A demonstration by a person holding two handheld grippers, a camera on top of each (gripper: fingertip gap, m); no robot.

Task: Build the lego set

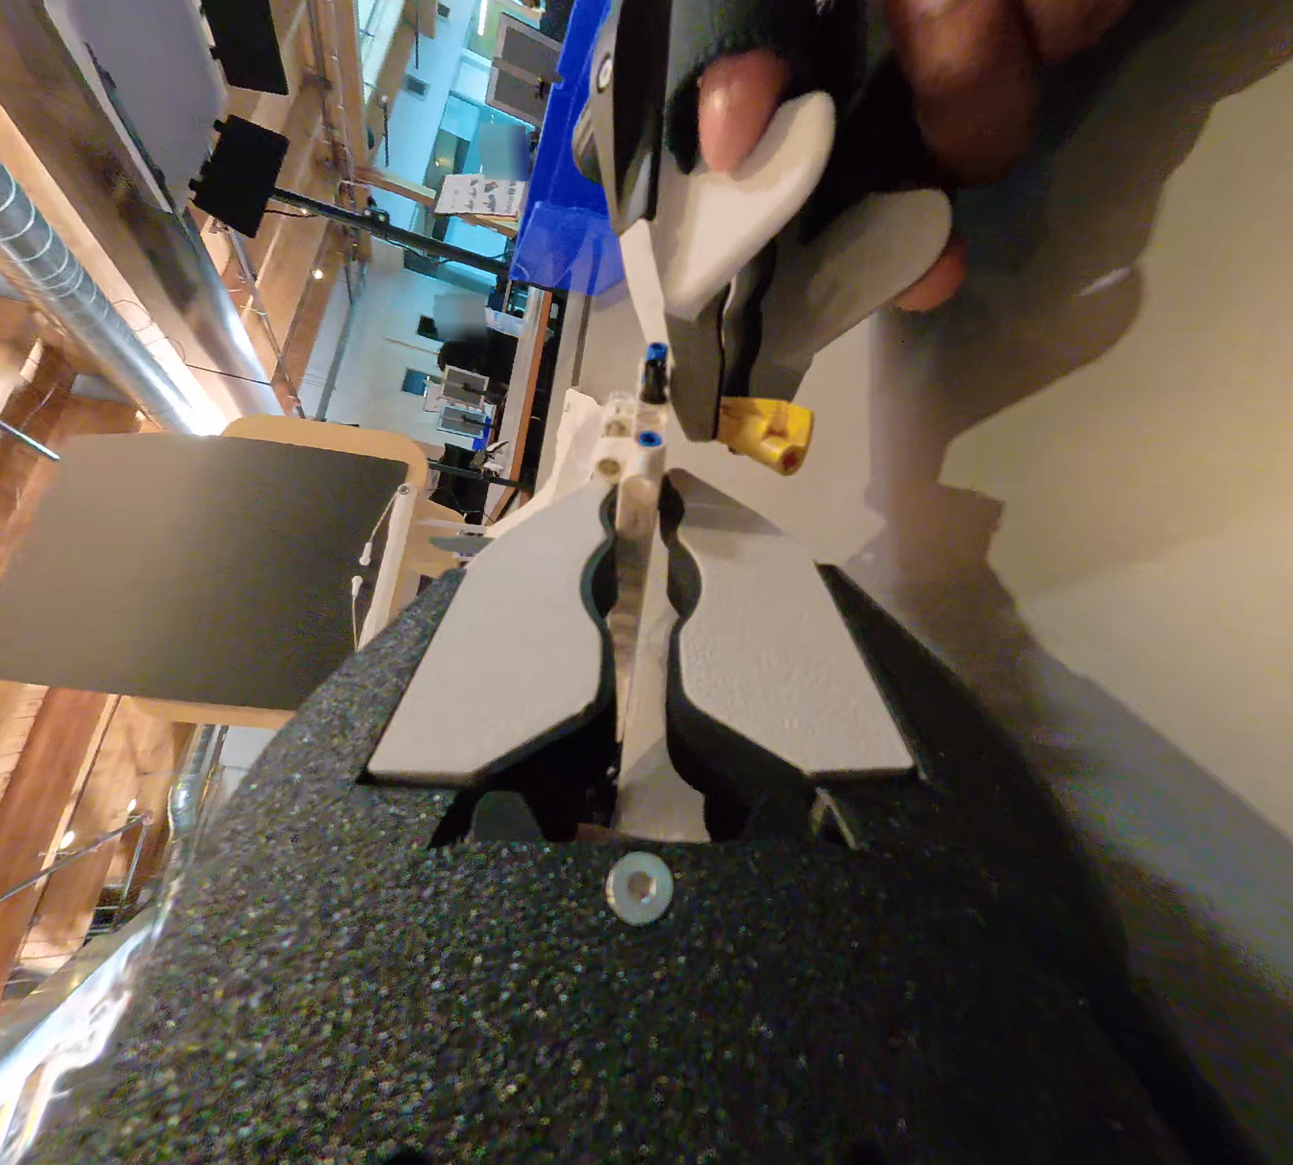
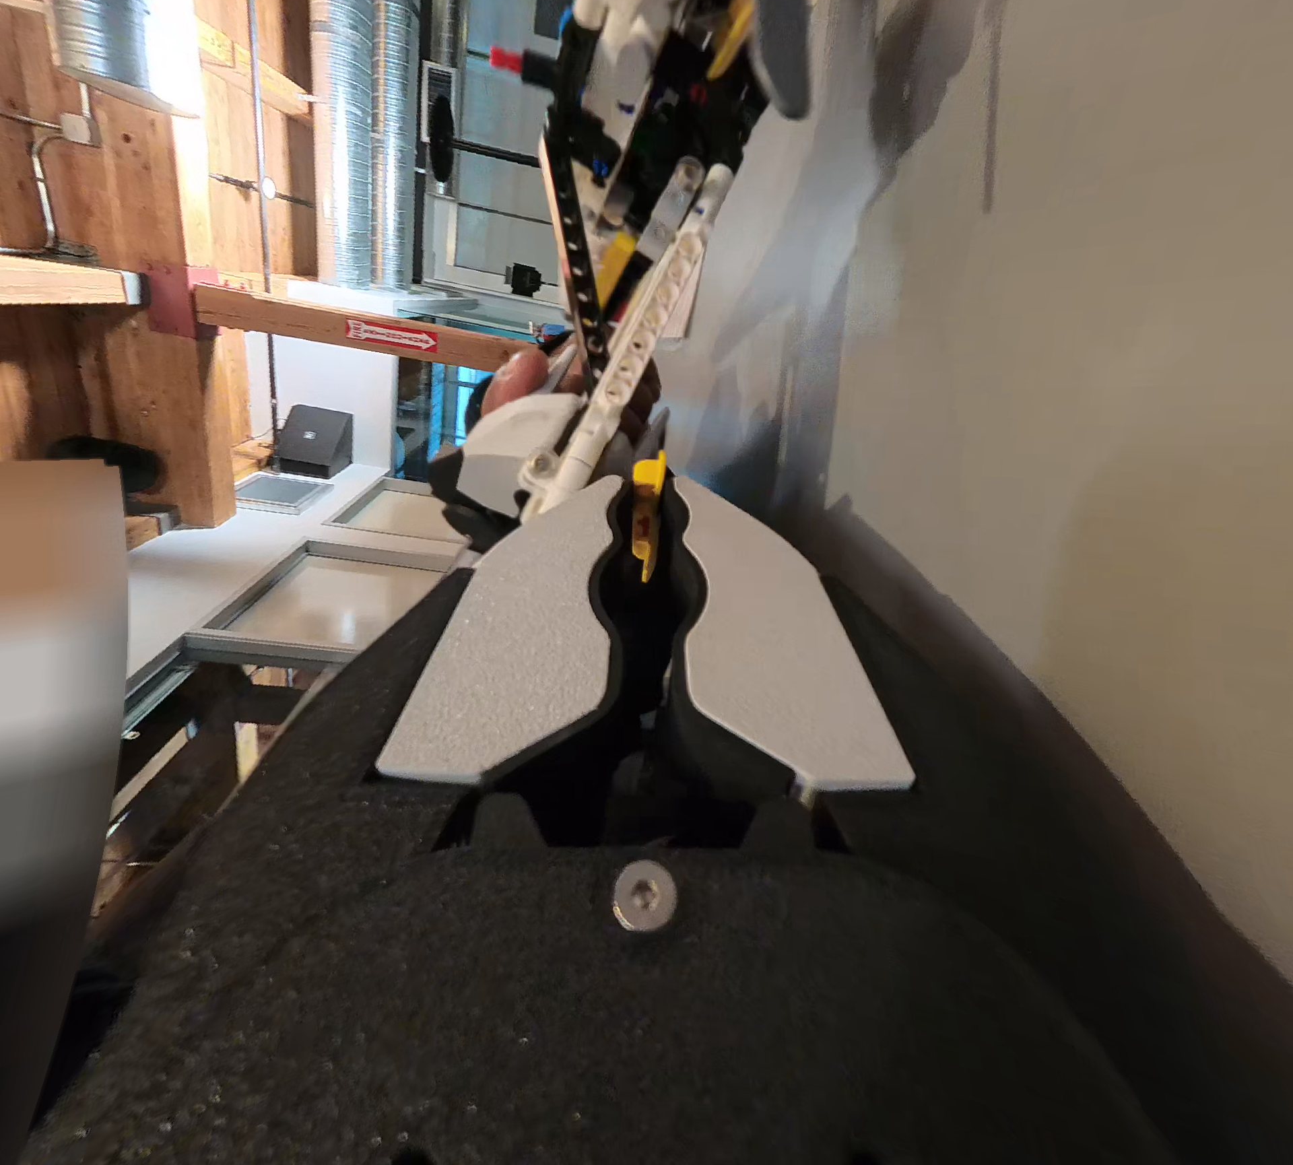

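Left gripper (image 1: 640, 505) clamped narrow on a long white plastic building-toy beam with a row of round holes (image 1: 633, 572), pads pressed to both its sides. Beam tipped with blue pins (image 1: 649, 437) and a short black connector (image 1: 653, 383), its far length running into a blurred white, black and yellow brick-built model (image 2: 672, 47) above the pale tabletop (image 1: 1119, 432). Right gripper (image 2: 647, 502) shut narrow on a small yellow plastic connector piece with a red axle end (image 1: 766, 432), just beside the beam's tip.

A white beam (image 1: 633, 530) with blue pins sat in the grey left claw (image 1: 640, 502). A yellow piece (image 2: 647, 519), marked red, filled the right claw (image 2: 647, 502). The worktop (image 1: 1119, 432) was beige.
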